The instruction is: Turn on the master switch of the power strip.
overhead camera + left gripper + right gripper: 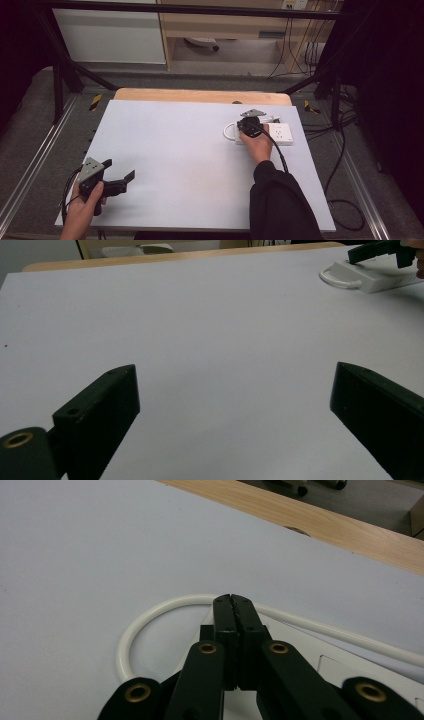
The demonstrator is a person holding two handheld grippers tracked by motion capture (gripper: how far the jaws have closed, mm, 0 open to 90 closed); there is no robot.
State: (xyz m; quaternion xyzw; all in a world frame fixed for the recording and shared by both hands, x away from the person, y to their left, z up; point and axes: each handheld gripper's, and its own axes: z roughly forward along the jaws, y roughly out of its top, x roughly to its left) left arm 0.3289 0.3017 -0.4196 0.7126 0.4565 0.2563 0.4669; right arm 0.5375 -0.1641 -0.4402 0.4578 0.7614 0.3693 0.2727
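Observation:
A white power strip (282,134) lies flat at the far right of the white tabletop (190,150), and its white cable (227,131) curls in a loop off its left end. My right gripper (246,126) hovers over that left end, jaws shut together with nothing visibly between them. In the right gripper view the shut tips (232,598) sit just above the strip (300,642), inside the cable loop (150,617). My left gripper (120,168) is held at the near left corner, open and empty, its jaws (232,370) spread wide over bare table. The strip (370,280) lies far off to its right.
A strip of wooden table edge (200,95) runs along the far side. Black frame bars (60,75) stand at the table's corners, and dark cables (340,165) trail on the floor to the right. A black cable (277,150) runs from the right gripper along the sleeve.

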